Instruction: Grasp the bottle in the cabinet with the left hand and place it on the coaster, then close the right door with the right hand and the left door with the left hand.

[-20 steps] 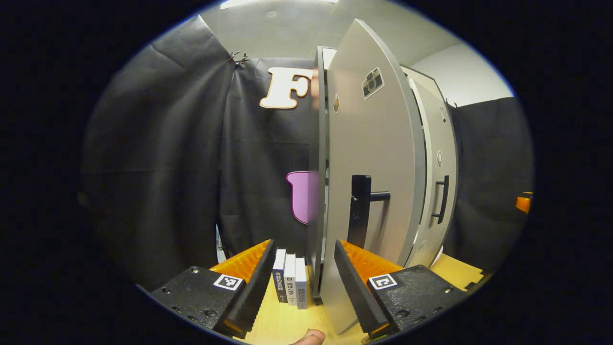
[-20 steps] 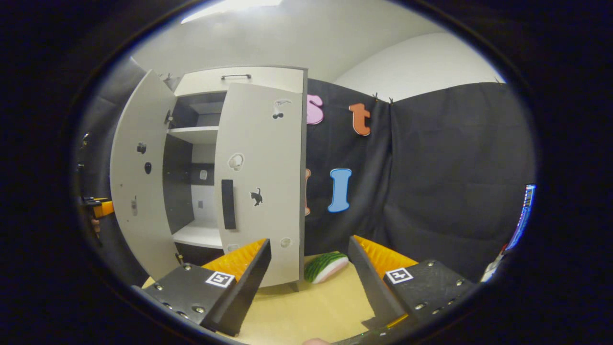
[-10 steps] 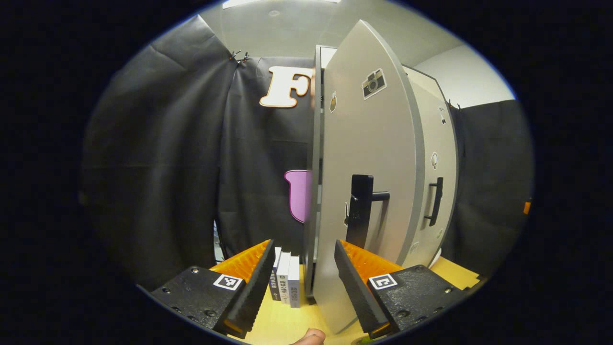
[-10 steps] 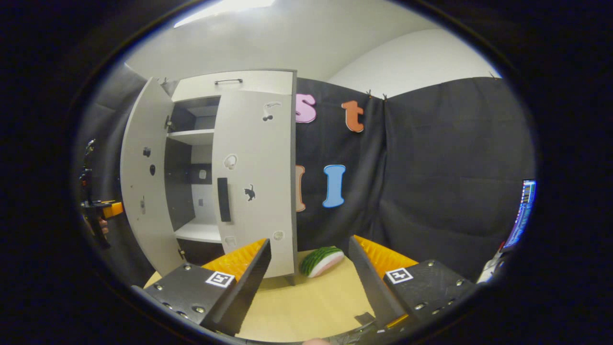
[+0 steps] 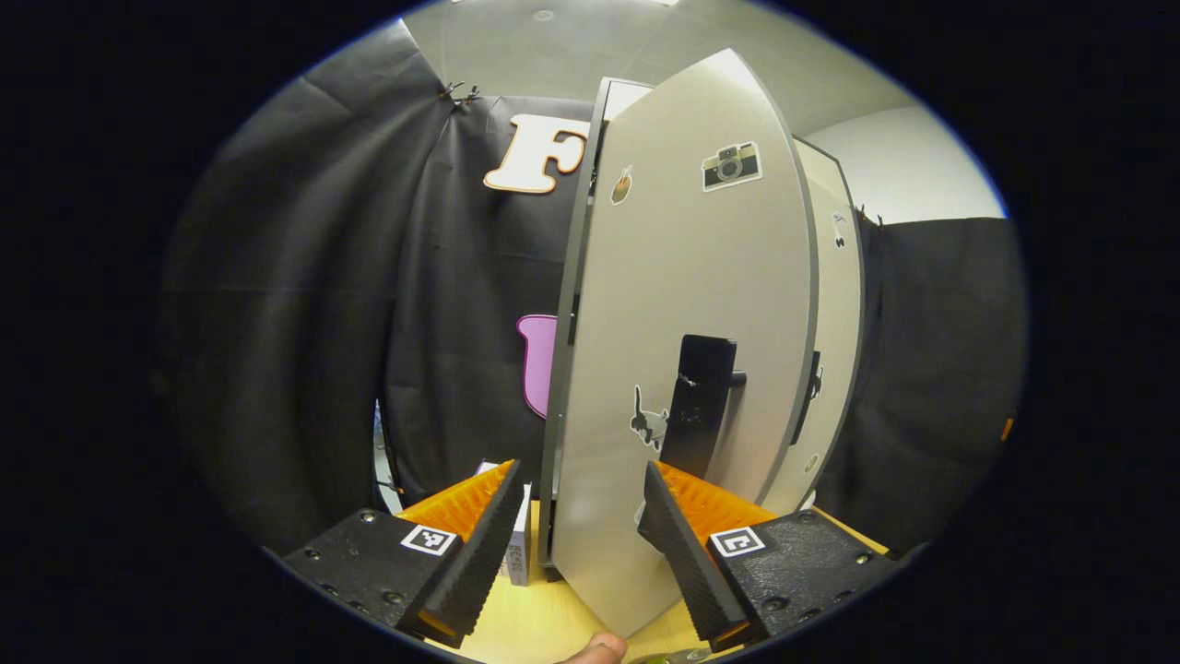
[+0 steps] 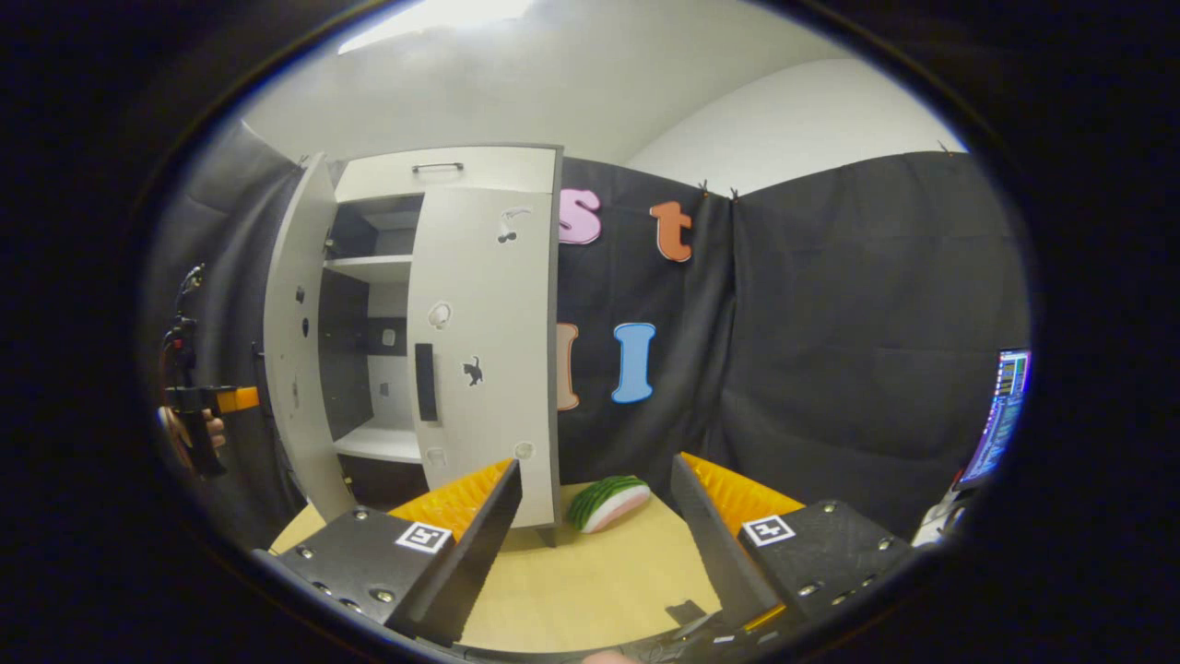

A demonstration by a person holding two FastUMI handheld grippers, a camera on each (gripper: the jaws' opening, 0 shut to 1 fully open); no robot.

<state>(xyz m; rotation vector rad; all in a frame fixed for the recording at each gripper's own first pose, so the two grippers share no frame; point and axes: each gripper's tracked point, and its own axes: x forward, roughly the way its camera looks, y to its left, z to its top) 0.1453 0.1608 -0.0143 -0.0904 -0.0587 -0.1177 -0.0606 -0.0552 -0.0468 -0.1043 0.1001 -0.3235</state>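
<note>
left gripper (image 5: 576, 544) jaws spread wide, right up against the left door (image 5: 682, 369), books (image 5: 516, 553) beside it; right gripper (image 6: 595, 544) also released, seeing the cabinet's right door (image 6: 484, 350) shut plus a watermelon slice (image 6: 607, 503); can't spot the bottle

Cabinet (image 6: 442, 175) was pale grey/white outside, w/ dark back panels & white shelves inside. Left door (image 5: 682, 304) was light grey w/ black handle (image 5: 699, 406), plus camera sticker (image 5: 730, 165) & black cat sticker (image 5: 648, 422). Right door (image 6: 484, 350) matched. Table (image 6: 590, 590) was light wood. Watermelon slice (image 6: 606, 503) was green-striped, pink & white.
</note>
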